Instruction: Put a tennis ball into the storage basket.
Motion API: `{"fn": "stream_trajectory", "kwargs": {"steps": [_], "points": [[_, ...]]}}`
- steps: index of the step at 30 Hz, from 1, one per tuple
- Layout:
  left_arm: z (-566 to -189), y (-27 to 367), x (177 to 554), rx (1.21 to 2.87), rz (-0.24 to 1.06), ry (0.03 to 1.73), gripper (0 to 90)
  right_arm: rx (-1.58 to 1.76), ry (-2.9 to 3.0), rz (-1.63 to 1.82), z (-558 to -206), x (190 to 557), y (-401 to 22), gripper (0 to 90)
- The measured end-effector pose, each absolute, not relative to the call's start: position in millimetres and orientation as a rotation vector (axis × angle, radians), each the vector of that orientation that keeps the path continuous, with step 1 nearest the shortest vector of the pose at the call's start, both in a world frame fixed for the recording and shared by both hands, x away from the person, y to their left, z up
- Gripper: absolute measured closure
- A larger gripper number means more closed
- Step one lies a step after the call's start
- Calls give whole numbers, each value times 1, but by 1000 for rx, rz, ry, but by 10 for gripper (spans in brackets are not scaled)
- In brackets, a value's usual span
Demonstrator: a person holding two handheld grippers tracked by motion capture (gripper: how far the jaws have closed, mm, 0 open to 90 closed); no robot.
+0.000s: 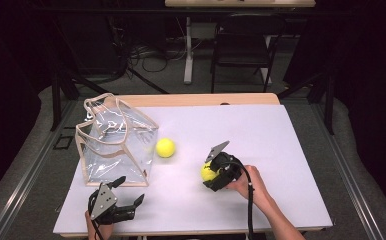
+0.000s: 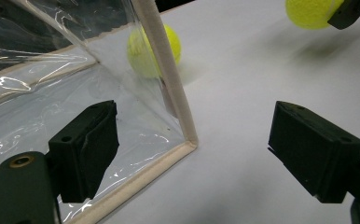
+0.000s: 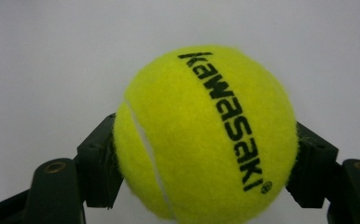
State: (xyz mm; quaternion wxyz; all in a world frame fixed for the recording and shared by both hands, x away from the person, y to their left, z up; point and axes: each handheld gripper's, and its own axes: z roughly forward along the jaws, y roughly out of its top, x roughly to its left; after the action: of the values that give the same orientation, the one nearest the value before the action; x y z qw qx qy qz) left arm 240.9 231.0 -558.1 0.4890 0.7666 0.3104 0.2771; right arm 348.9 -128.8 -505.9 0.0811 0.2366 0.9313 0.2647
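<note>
The right tongs are clamped on a yellow tennis ball, one black pad pressing each side of it; in the right gripper view the ball carries the black lettering "kawasaki" and has only the white bench behind it, and in the left gripper view a shadow lies under it, so it appears to be lifted just clear of the surface, though the high view cannot confirm this. That puts the held ball toward the near right part of the bench, well apart from the clear plastic tote bag with cream trim and handles that stands near the left edge. A second tennis ball rests on the bench just beside the bag's right wall, untouched. The left tongs stand wide with nothing between them, near the front left corner, aimed at the bag's near lower corner but not touching it. Judging by this layout, the work looks like loading the balls into the bag, and it is at an early stage: one ball is gripped but not yet carried over, the other is yet to be picked up, and the bag looks empty as far as its clear walls show.
</note>
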Motion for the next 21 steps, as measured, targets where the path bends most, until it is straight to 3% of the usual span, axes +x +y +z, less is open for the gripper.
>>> {"fn": "stream_trajectory", "kwargs": {"steps": [21], "points": [[-558, 231, 240, 1863, 679, 759, 158, 685, 2769, 809, -500, 353, -121, 259]]}}
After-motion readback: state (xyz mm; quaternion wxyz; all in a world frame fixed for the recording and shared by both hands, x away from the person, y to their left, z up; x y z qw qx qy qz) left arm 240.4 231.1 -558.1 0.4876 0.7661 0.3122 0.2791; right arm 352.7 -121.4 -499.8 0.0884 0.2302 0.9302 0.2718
